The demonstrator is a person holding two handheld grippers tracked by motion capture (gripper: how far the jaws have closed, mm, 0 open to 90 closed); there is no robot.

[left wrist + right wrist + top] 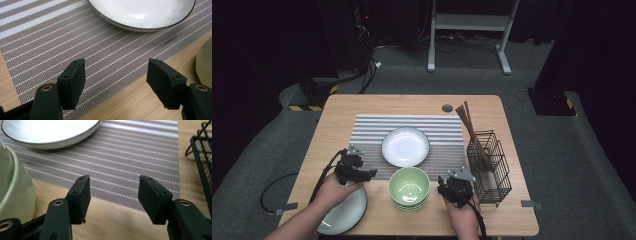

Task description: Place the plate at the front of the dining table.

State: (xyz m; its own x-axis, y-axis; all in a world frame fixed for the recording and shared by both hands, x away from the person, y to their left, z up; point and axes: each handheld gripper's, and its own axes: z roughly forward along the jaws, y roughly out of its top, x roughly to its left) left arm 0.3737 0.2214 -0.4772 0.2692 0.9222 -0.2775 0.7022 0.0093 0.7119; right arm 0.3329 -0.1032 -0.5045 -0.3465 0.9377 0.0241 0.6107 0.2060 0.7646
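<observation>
On a wooden surface [362, 107], a striped mat [372, 130] carries a white plate [405, 146] at centre; green bowls [409, 187] sit stacked at six o'clock of it, off the mat. A wire rack [490, 167] stands at three o'clock. The left gripper [357, 170], at eight o'clock of the plate, and right gripper [451, 187], at four, hover with jaws wide apart, holding nothing.

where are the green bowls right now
In the high view the stacked green bowls sit near the table's front edge, just off the striped placemat, in front of the white plate and between the left tongs and right tongs.
</observation>
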